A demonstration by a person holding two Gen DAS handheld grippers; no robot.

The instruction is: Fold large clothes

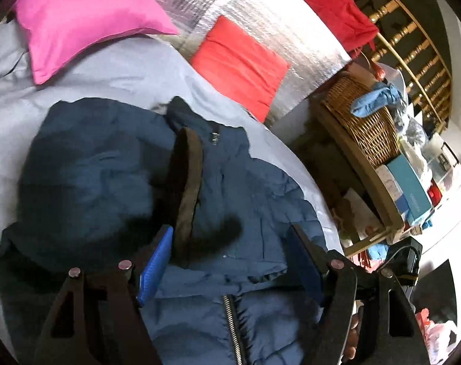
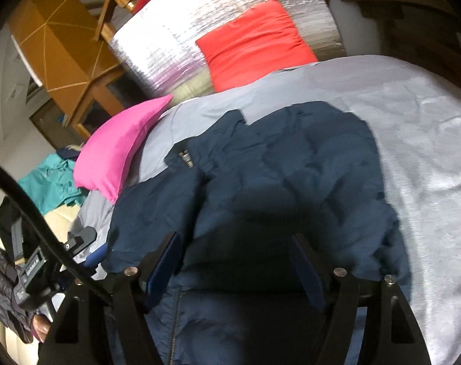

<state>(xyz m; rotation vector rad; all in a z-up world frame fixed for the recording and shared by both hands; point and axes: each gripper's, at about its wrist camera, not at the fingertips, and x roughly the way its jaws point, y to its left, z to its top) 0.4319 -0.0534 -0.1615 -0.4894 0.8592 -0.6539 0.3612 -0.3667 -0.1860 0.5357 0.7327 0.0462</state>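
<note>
One navy jacket (image 2: 260,167), two cushions: pink (image 2: 115,155), red (image 2: 254,42); one wicker basket (image 1: 361,121).

A home bedroom: a bed (image 2: 397,115) with a grey sheet carries a pink pillow (image 1: 84,21) and a red pillow (image 1: 242,64), beside a cluttered shelf (image 1: 370,182) holding a wicker basket (image 1: 364,124) and boxes.

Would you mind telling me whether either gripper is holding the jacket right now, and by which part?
Neither. The left gripper and right gripper are open over the jacket, pads not pressing it.
</note>
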